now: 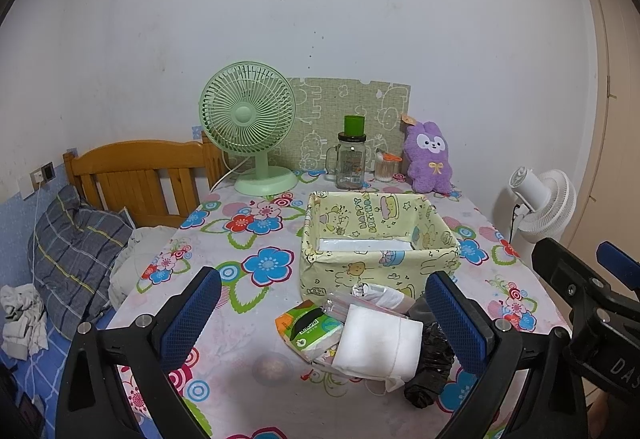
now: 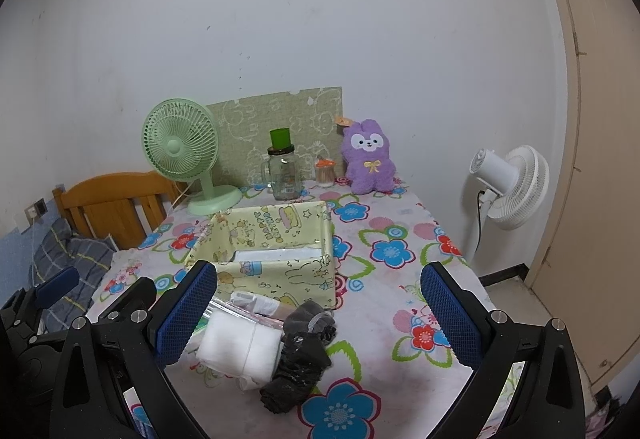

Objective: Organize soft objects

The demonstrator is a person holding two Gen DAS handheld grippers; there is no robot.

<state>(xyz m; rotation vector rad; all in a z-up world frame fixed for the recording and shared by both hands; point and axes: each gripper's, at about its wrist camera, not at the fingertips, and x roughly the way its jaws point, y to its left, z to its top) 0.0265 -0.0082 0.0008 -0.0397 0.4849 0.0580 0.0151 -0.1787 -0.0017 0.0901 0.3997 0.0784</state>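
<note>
A pile of soft items lies on the flowered table in front of a yellow fabric box (image 1: 380,239) (image 2: 276,259): a folded white cloth (image 1: 380,347) (image 2: 240,347), a green tissue pack (image 1: 308,327), a crumpled black plastic bag (image 1: 430,363) (image 2: 296,371), a dark sock (image 2: 308,319) and a clear bag with a white roll (image 1: 380,295) (image 2: 252,303). My left gripper (image 1: 324,319) hovers open above the pile, holding nothing. My right gripper (image 2: 320,315) is open too, just above the black bag and empty. A purple plush rabbit (image 1: 430,163) (image 2: 368,159) sits at the table's back.
A green desk fan (image 1: 248,123) (image 2: 184,155), a glass mug with a green cup on top (image 1: 351,159) (image 2: 283,171) and a small jar (image 1: 385,167) stand along the back. A white floor fan (image 2: 508,187) is at the right, a bed with a plaid pillow (image 1: 76,255) at the left.
</note>
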